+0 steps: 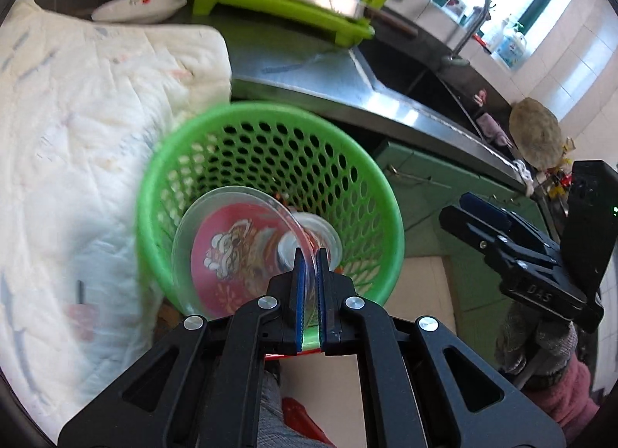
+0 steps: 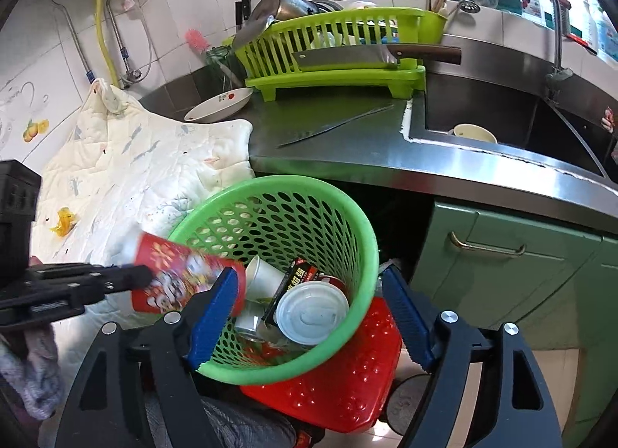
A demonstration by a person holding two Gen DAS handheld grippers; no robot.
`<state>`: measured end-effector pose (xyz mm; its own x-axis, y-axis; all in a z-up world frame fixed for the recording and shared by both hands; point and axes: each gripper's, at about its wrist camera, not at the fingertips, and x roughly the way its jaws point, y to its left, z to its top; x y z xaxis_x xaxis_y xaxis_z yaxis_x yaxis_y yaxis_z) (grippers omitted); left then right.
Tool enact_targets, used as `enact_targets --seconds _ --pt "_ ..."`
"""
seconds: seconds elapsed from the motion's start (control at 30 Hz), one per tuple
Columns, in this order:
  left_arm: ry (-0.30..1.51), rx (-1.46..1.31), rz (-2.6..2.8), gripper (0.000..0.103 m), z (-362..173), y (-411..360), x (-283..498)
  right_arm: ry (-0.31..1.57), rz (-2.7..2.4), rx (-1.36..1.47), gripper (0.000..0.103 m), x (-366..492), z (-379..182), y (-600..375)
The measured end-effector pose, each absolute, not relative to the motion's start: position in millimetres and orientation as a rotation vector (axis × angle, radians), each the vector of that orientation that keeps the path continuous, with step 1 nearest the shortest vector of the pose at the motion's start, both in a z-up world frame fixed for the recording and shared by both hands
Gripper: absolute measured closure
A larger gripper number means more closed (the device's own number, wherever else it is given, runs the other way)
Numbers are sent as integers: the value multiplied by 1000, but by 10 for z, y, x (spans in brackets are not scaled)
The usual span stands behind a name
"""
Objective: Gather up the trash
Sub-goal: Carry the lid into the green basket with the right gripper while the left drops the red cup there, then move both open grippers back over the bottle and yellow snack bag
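Note:
My left gripper [image 1: 310, 254] is shut on the rim of a clear plastic cup [image 1: 239, 251] with a red printed sleeve. It holds the cup tilted over the mouth of the green perforated basket [image 1: 355, 177]. In the right wrist view the same cup [image 2: 181, 278] hangs at the basket's left rim, with the left gripper [image 2: 131, 276] reaching in from the left. My right gripper [image 2: 309, 316] stands open over the basket [image 2: 347, 216] with nothing pressed between its blue pads [image 2: 214, 312]. Inside the basket lie a white paper cup [image 2: 262, 278], a white lid [image 2: 311, 312] and a dark packet [image 2: 299, 278].
The basket sits on a red stool [image 2: 347, 382] in front of a steel counter [image 2: 347, 162]. A quilted white cloth [image 2: 154, 166] with a yellow scrap [image 2: 63, 222] lies to the left. A lime dish rack [image 2: 340, 73], cleaver [image 2: 347, 57], knife [image 2: 336, 125], bowl [image 2: 218, 104] and sink [image 2: 502, 115] are behind.

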<state>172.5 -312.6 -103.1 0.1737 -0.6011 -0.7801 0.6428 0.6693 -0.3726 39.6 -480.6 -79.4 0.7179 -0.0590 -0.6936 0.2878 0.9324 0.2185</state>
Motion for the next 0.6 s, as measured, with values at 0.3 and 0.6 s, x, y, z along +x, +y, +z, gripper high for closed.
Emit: enact_targets --seconds 0.3,0.6 --pt "1110 40 -864 68 -1149 -3109 1731 754 -191 341 29 361 -842 -4785" --pt "1065 40 -845 67 -978 -2898 1627 746 -165 331 27 370 -775 -4636"
